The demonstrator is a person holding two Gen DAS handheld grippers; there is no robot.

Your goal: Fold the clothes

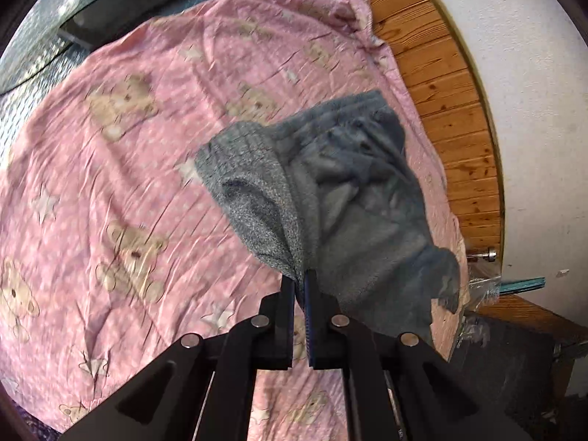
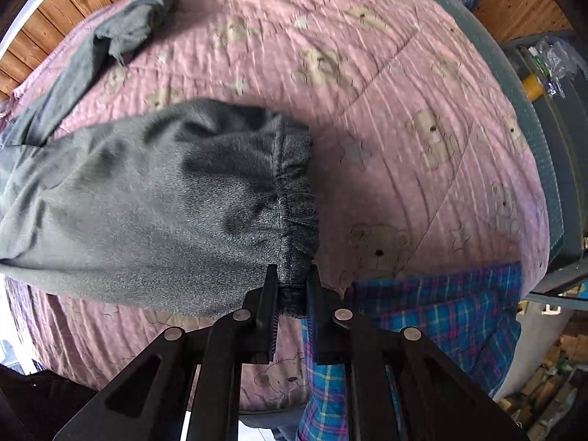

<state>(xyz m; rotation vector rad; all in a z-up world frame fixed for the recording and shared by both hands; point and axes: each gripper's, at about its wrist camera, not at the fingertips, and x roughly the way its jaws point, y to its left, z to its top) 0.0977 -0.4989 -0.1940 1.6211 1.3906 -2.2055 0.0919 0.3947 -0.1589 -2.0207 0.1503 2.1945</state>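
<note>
A pair of grey sweatpants [image 1: 349, 198] hangs in front of the left wrist camera, lifted off a pink bear-print quilt [image 1: 121, 169]. My left gripper [image 1: 299, 279] is shut on a bunched edge of the fabric. In the right wrist view the grey sweatpants [image 2: 154, 213] stretch away to the left, their gathered elastic waistband [image 2: 296, 220] running down into my right gripper [image 2: 292, 275], which is shut on it. One trouser leg [image 2: 110, 40] trails over the pink quilt [image 2: 404, 110] at the upper left.
A blue plaid garment [image 2: 441, 316] lies at the quilt's near right edge. A dark flat cushion [image 1: 125, 7] sits beyond the quilt at upper left. Wooden wall panelling [image 1: 452, 110] and a white wall [image 1: 522, 73] border the bed. Clutter in plastic bags [image 2: 547, 58] stands at right.
</note>
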